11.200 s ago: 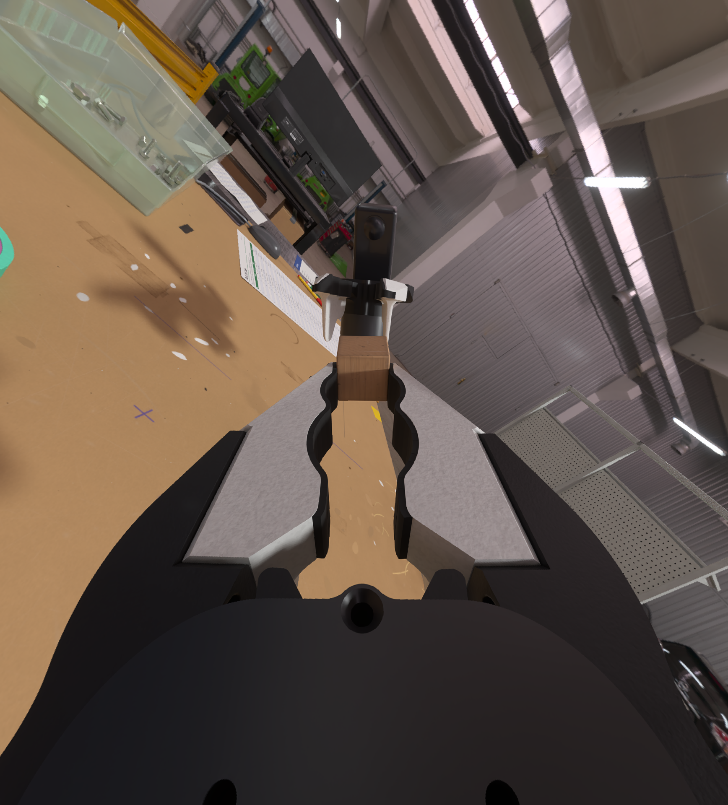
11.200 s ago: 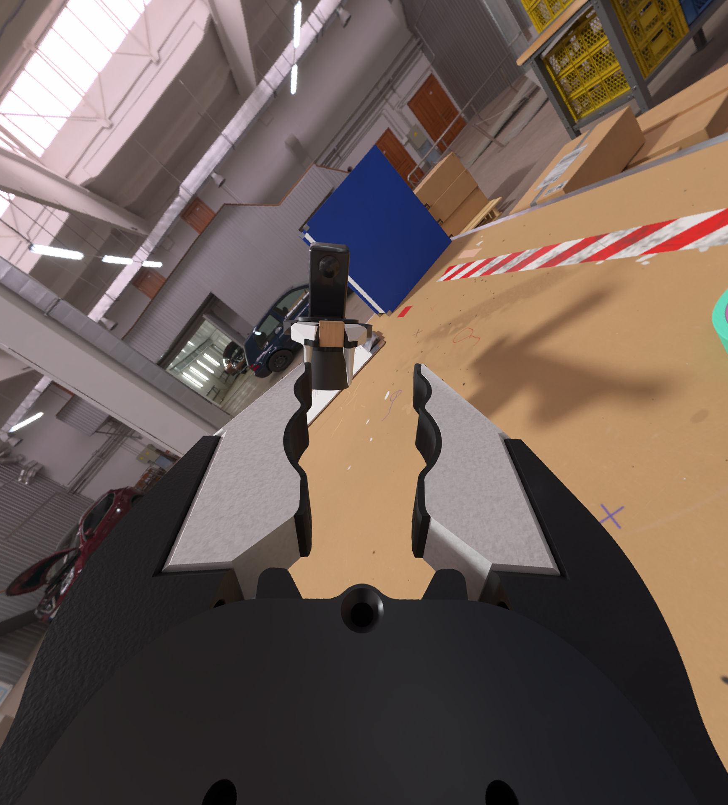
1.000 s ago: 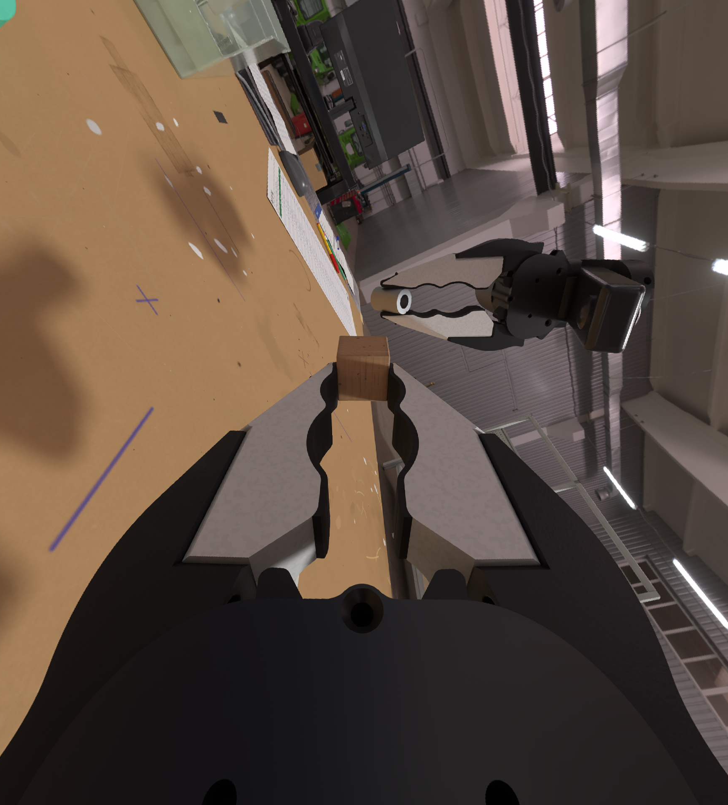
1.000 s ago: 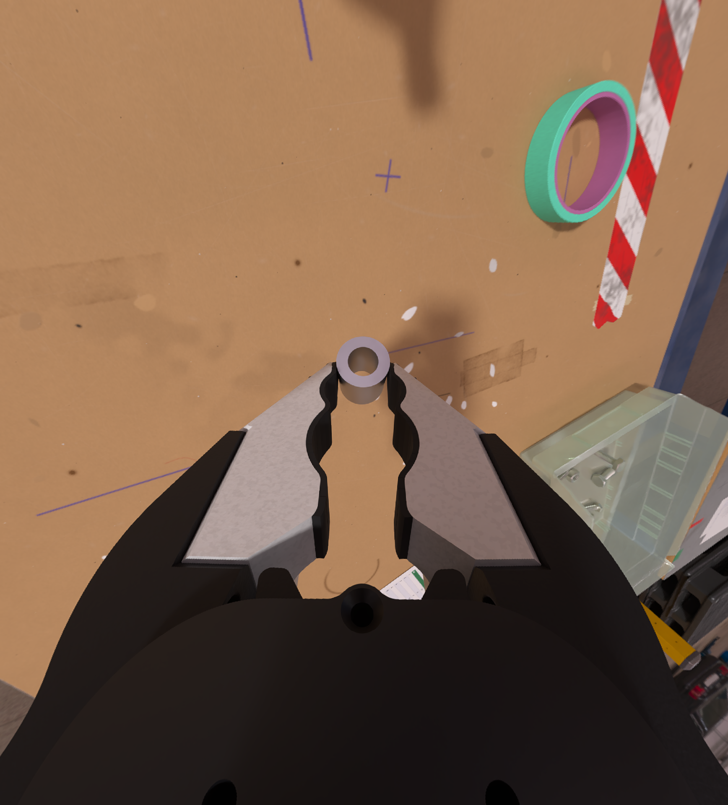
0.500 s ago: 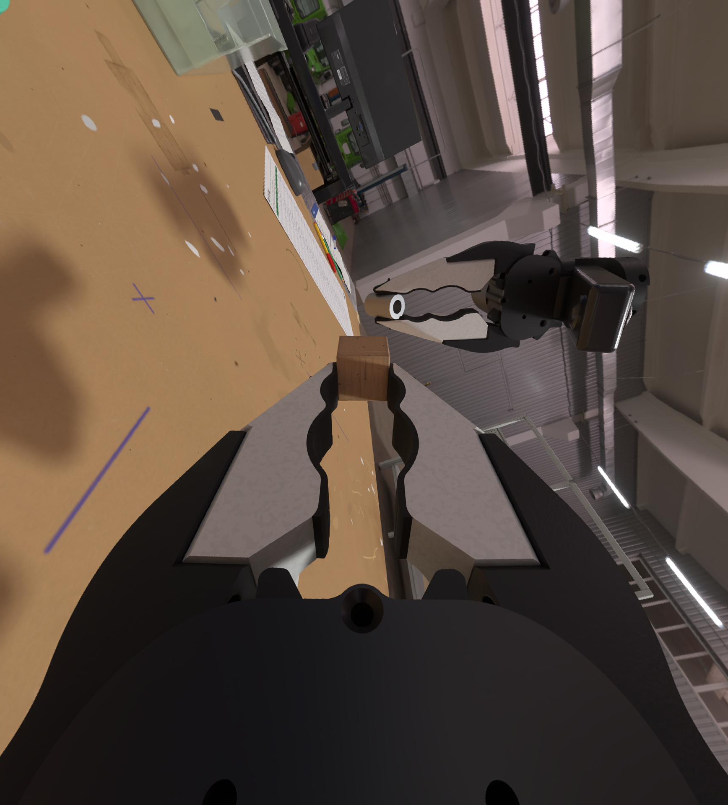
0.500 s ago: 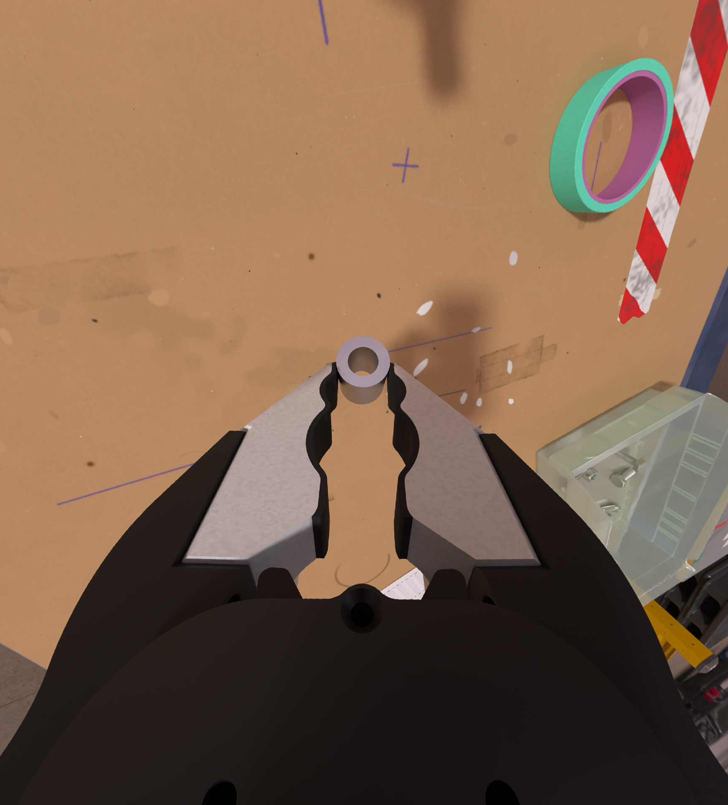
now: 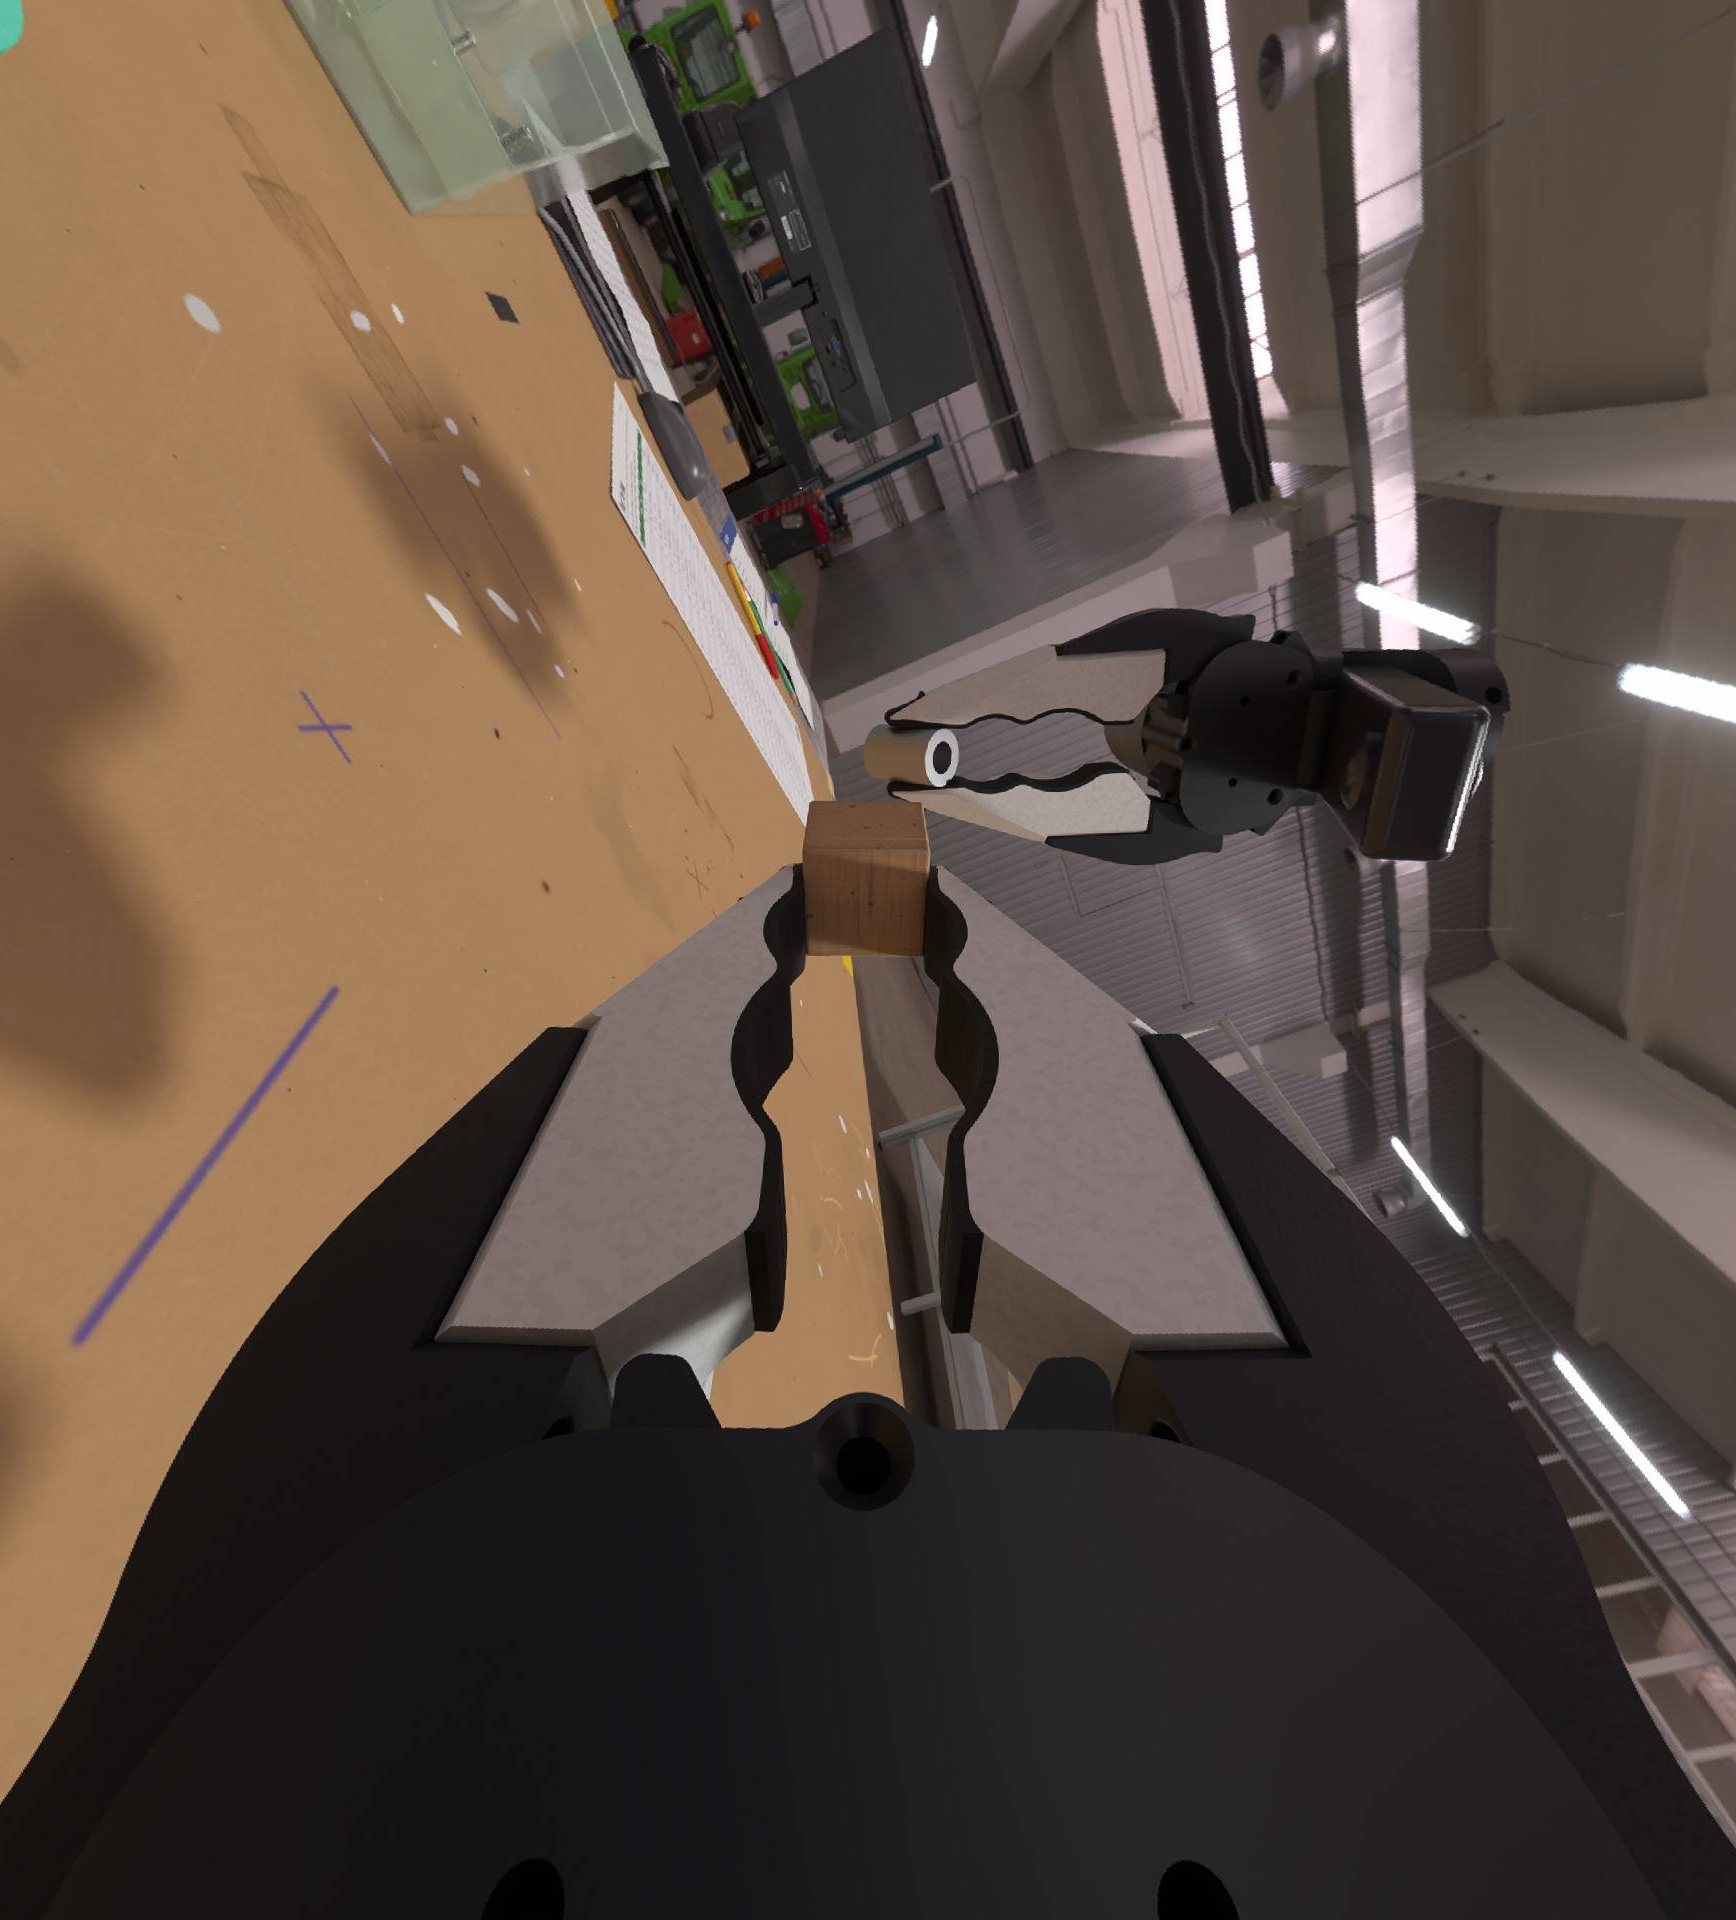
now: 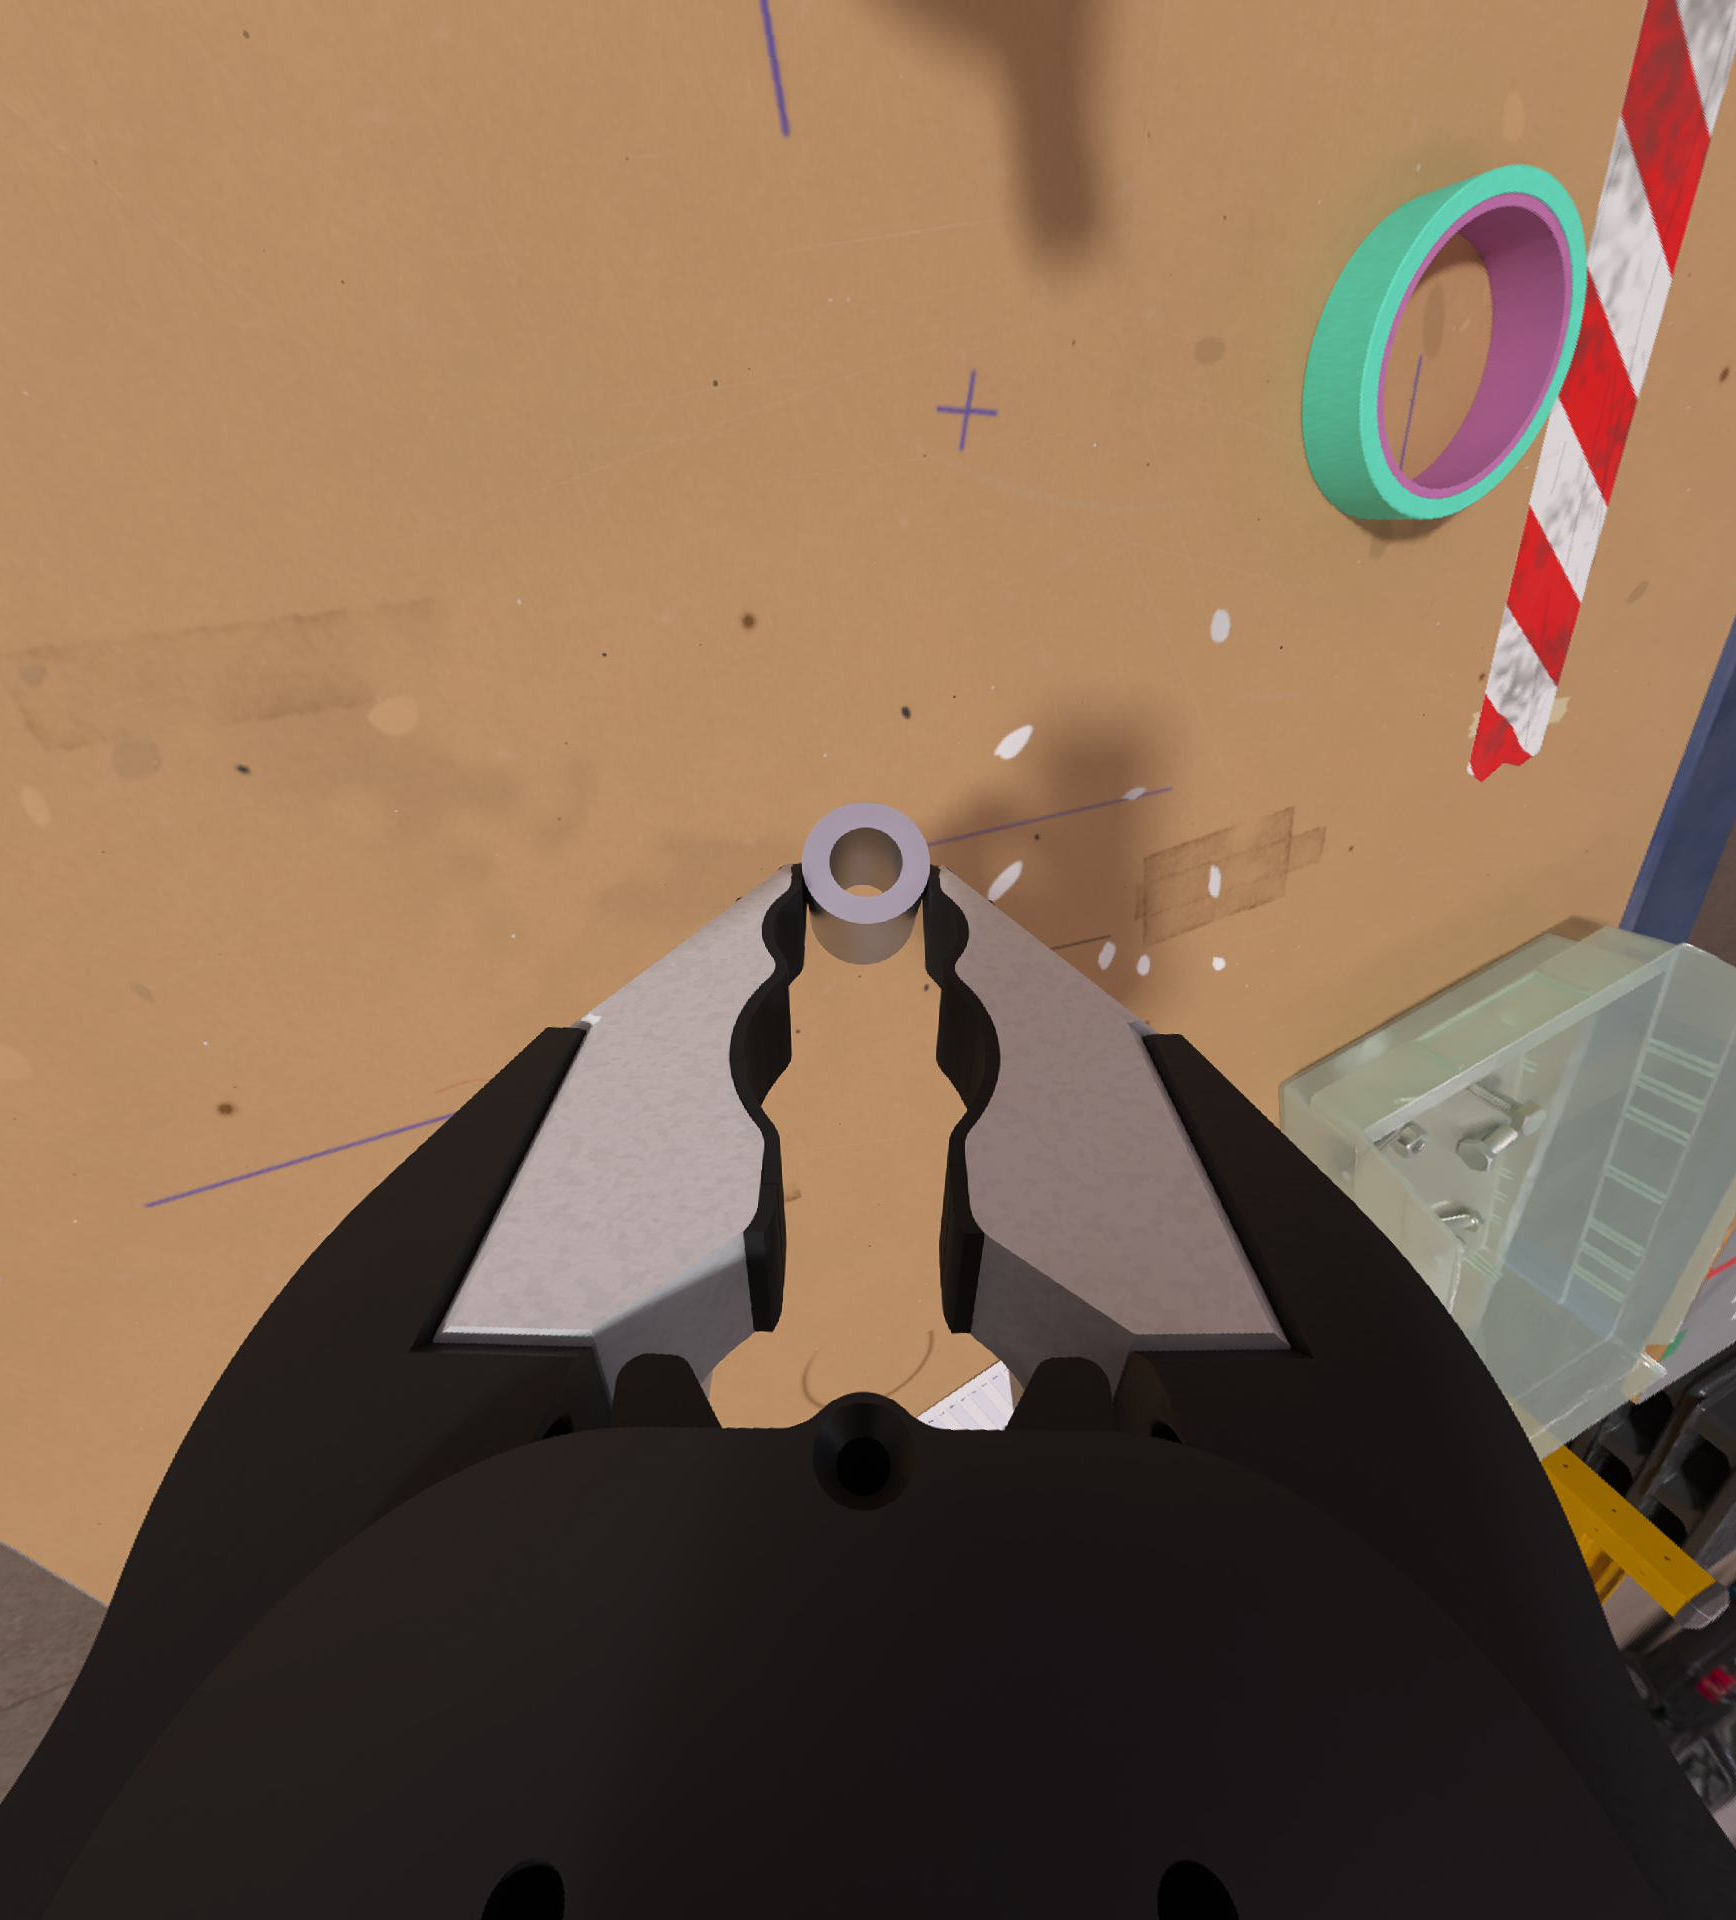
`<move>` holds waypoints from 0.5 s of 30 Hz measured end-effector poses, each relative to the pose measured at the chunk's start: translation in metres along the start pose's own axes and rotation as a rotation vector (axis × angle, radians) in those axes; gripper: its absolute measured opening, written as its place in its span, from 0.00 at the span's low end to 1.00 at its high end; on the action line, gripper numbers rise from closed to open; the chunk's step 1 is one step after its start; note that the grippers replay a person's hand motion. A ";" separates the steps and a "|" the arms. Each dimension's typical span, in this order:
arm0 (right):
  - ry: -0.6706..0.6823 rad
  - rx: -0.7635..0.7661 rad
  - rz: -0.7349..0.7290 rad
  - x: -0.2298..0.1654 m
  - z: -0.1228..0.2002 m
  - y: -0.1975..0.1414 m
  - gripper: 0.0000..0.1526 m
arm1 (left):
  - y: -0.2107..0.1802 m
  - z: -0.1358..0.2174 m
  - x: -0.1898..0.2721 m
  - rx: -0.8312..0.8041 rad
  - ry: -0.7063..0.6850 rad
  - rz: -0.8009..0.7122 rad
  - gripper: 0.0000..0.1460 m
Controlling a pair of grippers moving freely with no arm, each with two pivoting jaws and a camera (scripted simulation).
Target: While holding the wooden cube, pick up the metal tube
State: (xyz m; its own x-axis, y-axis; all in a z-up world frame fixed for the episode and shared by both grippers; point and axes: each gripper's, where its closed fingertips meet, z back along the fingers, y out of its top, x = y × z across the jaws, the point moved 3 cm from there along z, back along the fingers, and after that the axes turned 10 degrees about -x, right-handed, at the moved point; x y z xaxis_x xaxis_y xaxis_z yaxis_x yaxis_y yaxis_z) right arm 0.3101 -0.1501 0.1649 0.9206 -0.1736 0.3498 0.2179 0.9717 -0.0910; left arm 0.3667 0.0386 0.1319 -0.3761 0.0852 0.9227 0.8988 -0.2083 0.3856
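My left gripper [image 7: 864, 899] is shut on the wooden cube [image 7: 864, 883], held at its fingertips above the brown table [image 7: 220, 623]. My right gripper [image 8: 864, 883] is shut on the metal tube [image 8: 862, 878], a short grey tube seen end-on with its bore open toward the camera. In the left wrist view the right gripper [image 7: 921, 756] floats just beyond and right of the cube, clear of the table, with the tube [image 7: 921, 755] clamped at its tips.
A green tape roll with a purple core [image 8: 1435, 343] lies on the table beside a red-and-white striped strip [image 8: 1591, 416]. A clear plastic box with bolts [image 8: 1529, 1164] stands at the table's edge; it also shows in the left wrist view [image 7: 469, 94]. A printed sheet [image 7: 698, 582] lies near the edge.
The right gripper with the tube has drifted nearer the cube in the left wrist view. Earlier, 11 s ago, the right gripper was open and empty.
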 end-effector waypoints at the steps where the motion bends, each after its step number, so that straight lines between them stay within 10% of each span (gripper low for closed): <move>1: -0.001 0.000 -0.003 0.000 0.000 0.000 0.14 | 0.000 0.000 0.000 0.001 -0.006 0.001 0.15; 15: -0.011 -0.021 -0.005 -0.001 0.000 -0.001 0.14 | -0.001 -0.002 0.001 -0.005 0.002 -0.006 0.15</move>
State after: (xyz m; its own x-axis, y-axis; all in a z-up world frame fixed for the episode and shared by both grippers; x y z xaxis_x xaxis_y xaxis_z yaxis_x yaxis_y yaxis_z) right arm 0.3092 -0.1509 0.1649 0.9159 -0.1771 0.3603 0.2297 0.9672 -0.1085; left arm 0.3653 0.0373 0.1322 -0.3823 0.0846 0.9202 0.8954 -0.2123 0.3915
